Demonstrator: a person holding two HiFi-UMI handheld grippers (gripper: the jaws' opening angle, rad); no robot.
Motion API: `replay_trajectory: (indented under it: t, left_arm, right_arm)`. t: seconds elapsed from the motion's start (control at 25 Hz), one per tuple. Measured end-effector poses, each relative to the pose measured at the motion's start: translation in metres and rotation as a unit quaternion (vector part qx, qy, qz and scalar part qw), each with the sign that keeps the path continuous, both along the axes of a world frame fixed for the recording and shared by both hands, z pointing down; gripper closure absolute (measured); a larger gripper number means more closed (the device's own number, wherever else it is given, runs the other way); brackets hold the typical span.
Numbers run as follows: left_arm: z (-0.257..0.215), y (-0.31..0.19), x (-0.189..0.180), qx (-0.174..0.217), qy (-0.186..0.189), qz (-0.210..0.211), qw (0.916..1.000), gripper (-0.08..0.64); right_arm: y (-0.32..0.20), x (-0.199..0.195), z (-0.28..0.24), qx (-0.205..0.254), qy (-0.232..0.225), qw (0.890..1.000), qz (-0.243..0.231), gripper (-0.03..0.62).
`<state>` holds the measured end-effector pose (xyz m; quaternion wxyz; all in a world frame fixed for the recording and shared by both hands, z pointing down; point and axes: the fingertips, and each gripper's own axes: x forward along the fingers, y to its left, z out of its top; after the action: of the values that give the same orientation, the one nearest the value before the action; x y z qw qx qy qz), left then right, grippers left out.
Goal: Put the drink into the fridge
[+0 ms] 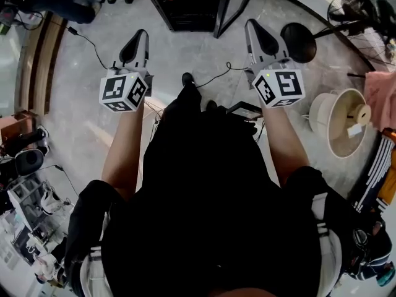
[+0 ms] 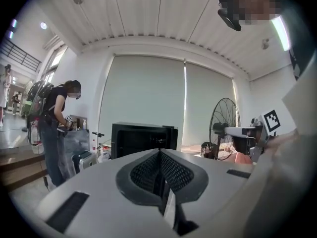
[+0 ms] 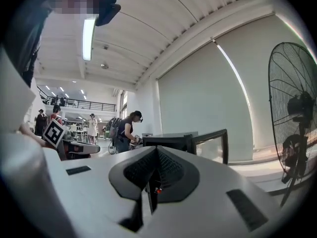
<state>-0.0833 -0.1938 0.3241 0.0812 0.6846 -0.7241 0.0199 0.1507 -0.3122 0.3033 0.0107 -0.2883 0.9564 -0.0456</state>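
- Left hand-held gripper (image 2: 159,155) and right hand-held gripper (image 3: 155,151): jaws together, nothing between them.
- The fridge (image 2: 143,139) stands far ahead on the floor, door open.
- No drink shows in any view. It is probably smooth, rigid and fairly light, so grip it mid-body, upright.

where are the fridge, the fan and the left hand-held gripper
fridge (image 2: 142,140): left gripper view, on its dark front
fan (image 3: 298,106): right gripper view, on the hub behind the cage
left hand-held gripper (image 1: 138,38): head view, between its closed fingertips
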Motion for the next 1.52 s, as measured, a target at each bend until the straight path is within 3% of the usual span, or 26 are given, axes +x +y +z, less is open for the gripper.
replay_trajectory:
  t: [0.28,0.56,0.92,1.16,1.52]
  left_arm:
    - [-0.005,0.097,0.016,-0.001,0.009,-0.040,0.9991,0.537]
    - [0.001,0.152,0.008,-0.001,0.012,-0.028,0.9995,0.537]
    - [0.008,0.194,-0.017,0.003,0.023,-0.015,0.9996,0.537]
    - [0.017,0.242,-0.044,0.004,0.009,-0.006,0.9999,0.537]
    - [0.034,0.285,-0.083,-0.008,0.034,-0.009,0.9994,0.538]
  right_arm:
    - [0.067,0.024,0.011,-0.009,0.015,1.000,-0.009,0.571]
    - [0.123,0.014,0.038,-0.039,0.029,0.998,-0.031,0.571]
    - [0.157,-0.003,0.035,-0.024,0.054,0.998,-0.005,0.571]
    - [0.212,-0.038,0.033,-0.013,0.060,0.998,0.014,0.571]
    - [0.259,-0.065,0.048,-0.024,0.079,0.995,0.055,0.571]
